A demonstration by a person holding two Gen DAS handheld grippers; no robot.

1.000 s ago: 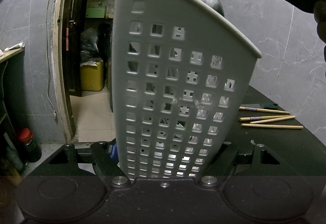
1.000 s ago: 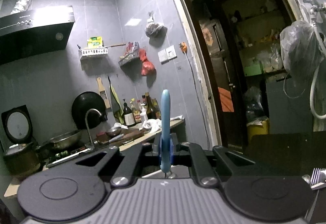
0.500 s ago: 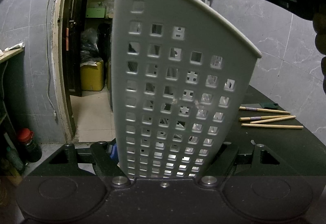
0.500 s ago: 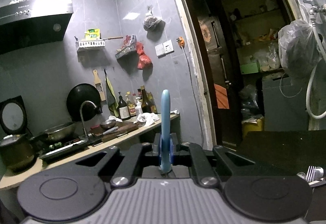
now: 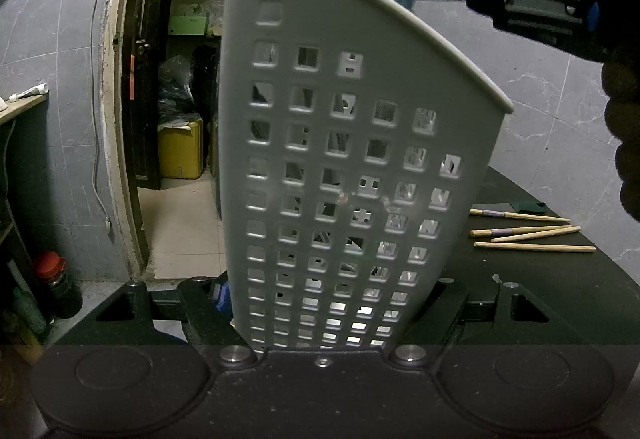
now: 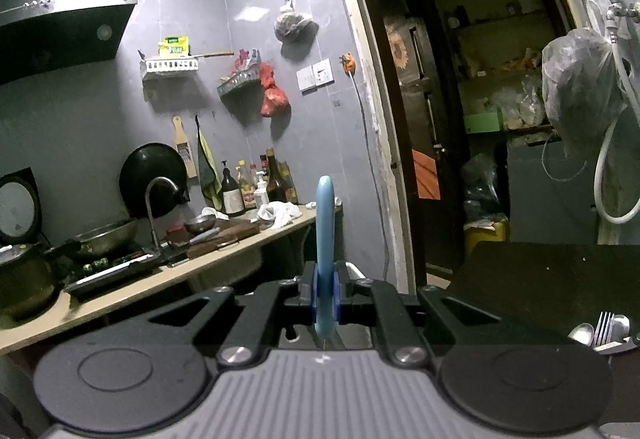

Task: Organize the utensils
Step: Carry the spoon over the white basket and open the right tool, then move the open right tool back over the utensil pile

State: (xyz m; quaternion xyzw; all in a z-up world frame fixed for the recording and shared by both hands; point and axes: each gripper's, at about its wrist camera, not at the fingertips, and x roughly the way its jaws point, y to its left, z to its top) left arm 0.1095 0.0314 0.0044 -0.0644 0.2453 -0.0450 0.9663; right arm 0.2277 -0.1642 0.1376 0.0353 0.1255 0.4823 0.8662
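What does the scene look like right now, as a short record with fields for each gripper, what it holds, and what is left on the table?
left gripper: shut on the grey perforated utensil holder, held upright
right gripper: shut on the blue-handled utensil, handle pointing up
utensil position: over the holder's rim in the left wrist view, not yet dropped in
table: dark top
left on table: four wooden chopsticks beside the holder; fork and spoons at the edge of the right wrist view
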